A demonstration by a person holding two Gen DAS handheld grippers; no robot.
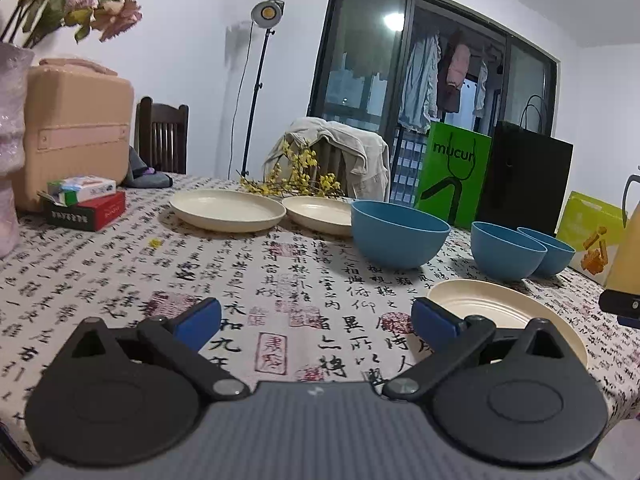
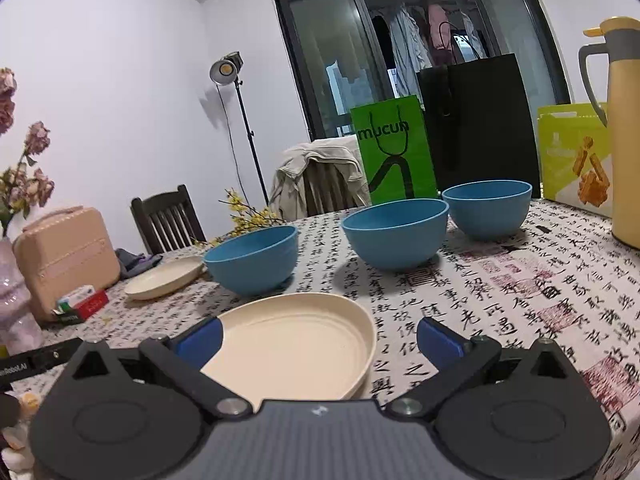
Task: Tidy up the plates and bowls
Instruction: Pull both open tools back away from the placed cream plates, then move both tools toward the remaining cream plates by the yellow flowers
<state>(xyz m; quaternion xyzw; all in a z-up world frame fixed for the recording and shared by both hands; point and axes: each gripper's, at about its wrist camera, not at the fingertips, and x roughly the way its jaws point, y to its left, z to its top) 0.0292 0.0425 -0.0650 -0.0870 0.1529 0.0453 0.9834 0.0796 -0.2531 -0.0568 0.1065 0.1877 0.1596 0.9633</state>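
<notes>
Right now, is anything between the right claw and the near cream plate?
Nothing visible. The right claw is open with the near cream plate lying flat directly between its fingers. The nearest blue bowl sits beyond the plate's far rim, not in the path.

The right gripper [image 2: 318,336] hangs low over the calligraphy-print tablecloth [image 2: 520,300] with its blue-padded fingers [image 2: 438,340] spread wide, and a cream plate [image 2: 296,344] lies on the cloth between them, gripped by neither. Past it three blue bowls [image 2: 396,236] stand in a slanting row, apart from one another, with a second cream plate [image 2: 164,278] off to the left. A green paper bag [image 2: 394,152] and a black paper bag [image 2: 480,124] stand behind the bowls, and a yellow thermos jug [image 2: 624,132] rises at the right edge.
</notes>
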